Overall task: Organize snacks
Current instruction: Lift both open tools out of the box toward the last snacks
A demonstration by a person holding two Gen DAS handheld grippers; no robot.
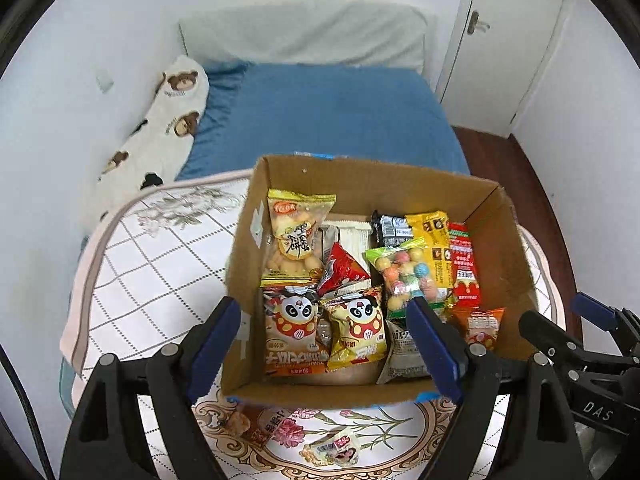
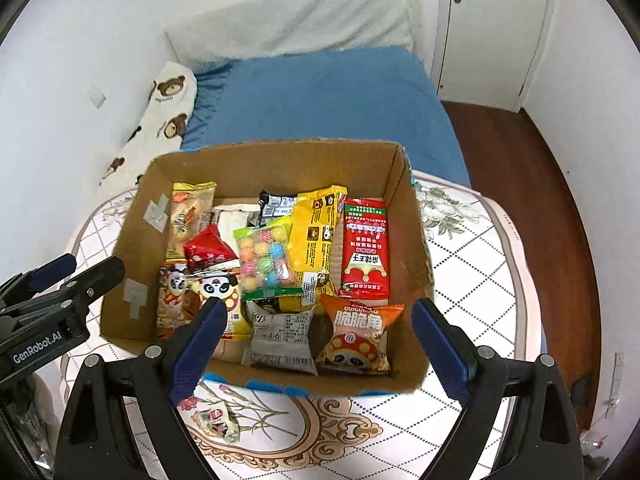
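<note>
Two views. Left wrist: left gripper (image 1: 326,334), jaws spread and empty, straddles the near wall of the cardboard box (image 1: 496,216) on the desk (image 1: 160,256); two loose packets (image 1: 280,432) lie below the jaws. Right wrist: right gripper (image 2: 320,334), jaws likewise apart, frames an orange packet (image 2: 356,336). Packets look light, crinkly, slippery; pinch a sealed edge.
</note>
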